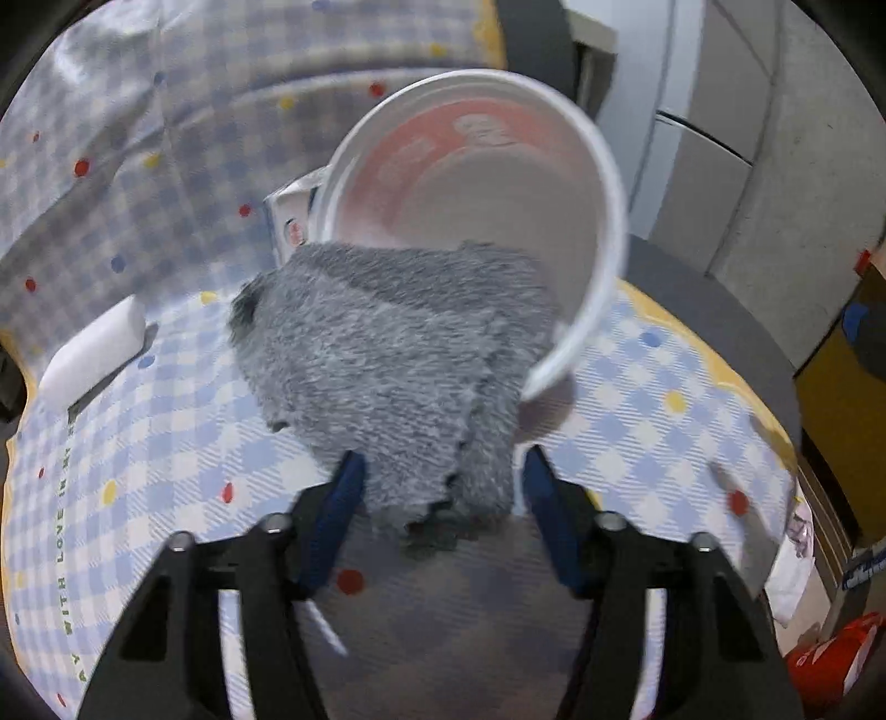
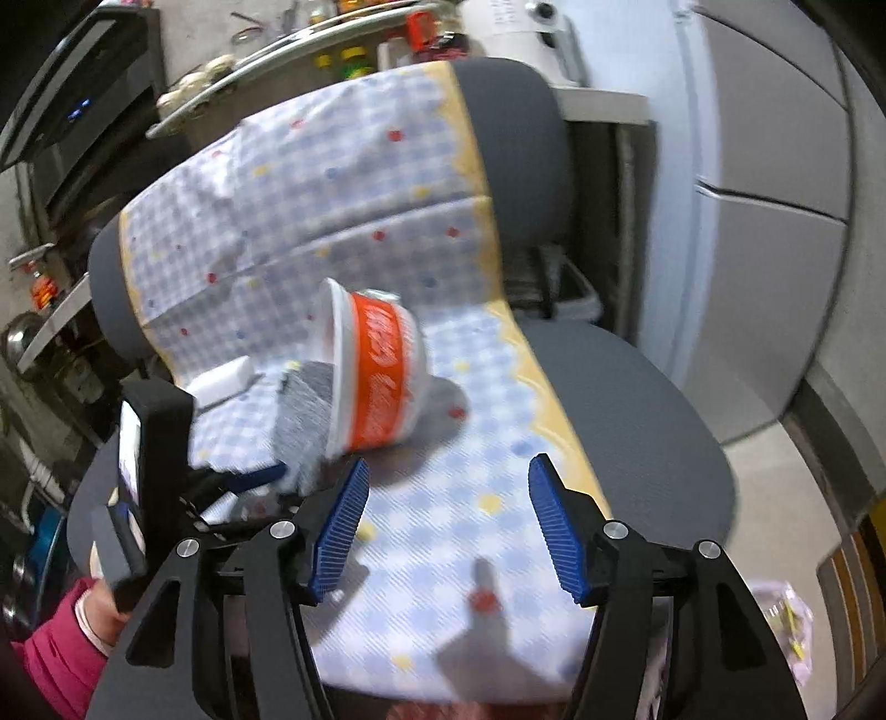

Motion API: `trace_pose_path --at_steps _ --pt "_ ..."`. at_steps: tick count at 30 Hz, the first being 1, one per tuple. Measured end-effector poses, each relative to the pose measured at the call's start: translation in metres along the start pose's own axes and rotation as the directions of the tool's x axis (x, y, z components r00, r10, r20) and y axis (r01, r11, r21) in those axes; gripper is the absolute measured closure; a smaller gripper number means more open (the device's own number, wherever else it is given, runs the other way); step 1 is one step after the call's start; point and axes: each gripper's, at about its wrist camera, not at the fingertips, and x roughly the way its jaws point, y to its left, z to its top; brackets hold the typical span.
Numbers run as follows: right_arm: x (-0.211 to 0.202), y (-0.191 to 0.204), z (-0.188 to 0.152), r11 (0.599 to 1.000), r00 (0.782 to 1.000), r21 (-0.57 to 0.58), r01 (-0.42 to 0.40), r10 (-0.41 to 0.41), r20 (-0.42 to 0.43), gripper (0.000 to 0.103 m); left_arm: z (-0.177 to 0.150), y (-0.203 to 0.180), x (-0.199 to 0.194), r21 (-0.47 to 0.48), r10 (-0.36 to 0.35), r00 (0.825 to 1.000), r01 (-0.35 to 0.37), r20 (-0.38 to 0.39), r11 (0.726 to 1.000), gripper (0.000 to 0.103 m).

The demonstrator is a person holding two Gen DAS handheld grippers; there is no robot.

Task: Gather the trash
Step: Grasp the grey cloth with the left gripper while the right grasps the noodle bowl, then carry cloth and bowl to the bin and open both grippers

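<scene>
A white paper cup with an orange band lies tipped on its side on the checkered chair cover, its mouth toward my left gripper. A fuzzy grey cloth spills out of the cup onto the seat and also shows in the right wrist view. My left gripper is open, its blue pads on either side of the cloth's near edge. My right gripper is open and empty, a little in front and right of the cup. The left gripper shows in the right wrist view.
A white block lies on the seat at the left, also in the right wrist view. A small carton sits behind the cup. The grey chair stands beside grey cabinets. A cluttered shelf is behind.
</scene>
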Motion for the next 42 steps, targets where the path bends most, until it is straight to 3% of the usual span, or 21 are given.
trace_pose_path --at_steps 7,12,15,18,21,25,28,31,37,42 --pt "0.044 0.05 0.037 0.994 0.998 -0.102 -0.043 0.047 0.037 0.042 -0.005 0.021 -0.008 -0.035 -0.034 0.999 0.034 0.018 0.999 0.084" --pt "0.081 0.066 0.051 0.992 0.999 -0.124 0.026 -0.022 0.034 0.045 -0.007 0.029 -0.013 -0.062 -0.062 0.998 0.064 0.031 0.996 0.094" --pt "0.087 0.062 0.051 0.99 0.997 -0.117 0.079 -0.076 0.034 0.062 -0.011 0.035 -0.018 -0.082 -0.072 0.997 0.075 0.043 0.994 0.096" --pt "0.08 0.053 0.049 0.992 0.995 -0.089 0.092 -0.088 0.048 0.092 -0.014 0.044 -0.028 -0.117 -0.063 0.996 0.07 0.067 0.991 0.098" --pt "0.064 0.041 0.048 0.994 0.994 -0.055 0.09 -0.086 0.071 0.096 -0.015 0.053 -0.05 -0.15 -0.063 0.991 0.081 0.121 0.985 0.098" --pt "0.038 0.024 0.045 0.996 0.994 -0.018 0.086 -0.085 0.069 0.096 -0.012 0.056 -0.101 -0.165 -0.086 0.965 0.13 0.249 0.978 0.098" --pt "0.014 0.007 0.038 0.995 0.993 0.021 0.097 -0.098 0.071 0.096 -0.007 0.049 -0.144 -0.154 -0.104 0.932 0.166 0.347 0.974 0.098" --pt "-0.015 -0.013 0.026 0.991 0.989 0.061 0.116 -0.121 0.087 0.096 0.002 0.037 -0.162 -0.124 -0.156 0.909 0.219 0.387 0.968 0.098" --pt "-0.077 -0.063 -0.004 0.973 0.975 0.162 0.165 -0.186 0.124 0.096 0.012 -0.02 -0.182 -0.004 -0.269 0.881 0.294 0.39 0.956 0.098" --pt "-0.127 -0.11 -0.036 0.935 0.948 0.258 0.244 -0.286 0.141 0.096 0.021 -0.089 -0.177 0.131 -0.374 0.866 0.35 0.331 0.927 0.098"
